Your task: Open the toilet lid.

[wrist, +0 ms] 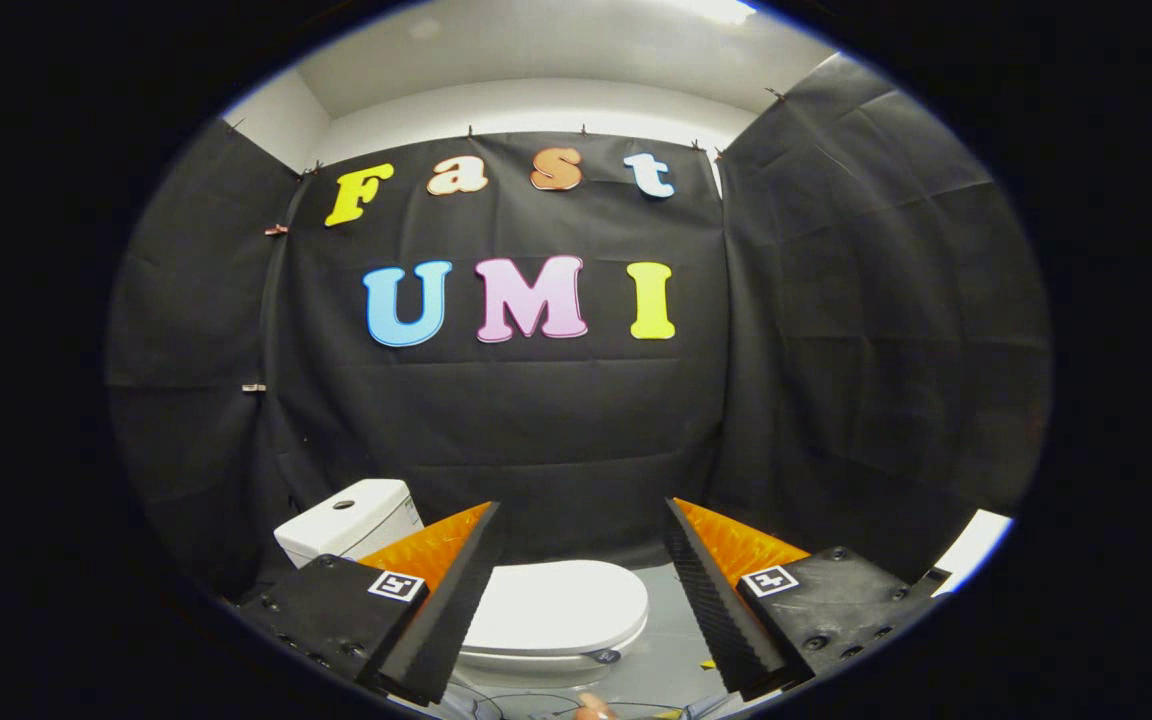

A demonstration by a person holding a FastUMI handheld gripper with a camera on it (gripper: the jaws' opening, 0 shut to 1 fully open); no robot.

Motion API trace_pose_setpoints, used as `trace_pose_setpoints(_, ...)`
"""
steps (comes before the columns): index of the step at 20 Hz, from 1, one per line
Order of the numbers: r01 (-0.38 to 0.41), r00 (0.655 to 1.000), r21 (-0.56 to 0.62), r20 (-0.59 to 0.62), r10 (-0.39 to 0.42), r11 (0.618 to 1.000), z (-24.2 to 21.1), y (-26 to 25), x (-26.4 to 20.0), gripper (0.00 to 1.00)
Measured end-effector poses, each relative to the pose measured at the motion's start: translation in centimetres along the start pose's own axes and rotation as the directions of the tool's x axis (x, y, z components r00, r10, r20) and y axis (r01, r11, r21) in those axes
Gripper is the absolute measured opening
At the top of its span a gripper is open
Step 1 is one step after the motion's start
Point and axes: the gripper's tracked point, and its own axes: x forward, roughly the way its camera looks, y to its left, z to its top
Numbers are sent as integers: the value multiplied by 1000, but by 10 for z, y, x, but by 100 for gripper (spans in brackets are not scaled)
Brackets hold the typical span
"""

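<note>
1. The gripper (583,505) sat low in the frame with its fingers spread wide apart, holding nothing.
2. A white toilet (536,625) stood on the grey floor (671,650) at lower centre, seen between the fingers and beyond them.
3. Its lid (556,605) lay flat and closed over the bowl.
4. The tank (351,525) rose at lower left, behind the left finger, with a round button on top.
5. Black cloth walls (556,440) filled the middle of the frame, pinned up with small clips.
6. A white ceiling (556,60) showed across the top.
7. Thin cables (496,700) lay on the floor at the bottom edge.
</note>
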Motion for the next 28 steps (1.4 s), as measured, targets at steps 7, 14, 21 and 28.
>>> trace_pose_setpoints(7,34,992,102,-125,-21,994,-73,-36,38,99)
trace_pose_setpoints(14,114,963,277,-266,-38,954,-165,-83,81,100)
trace_pose_setpoints(21,155,904,450,-423,57,880,-275,-84,119,99)
trace_pose_setpoints(28,231,834,629,-521,182,742,-382,-80,128,97)
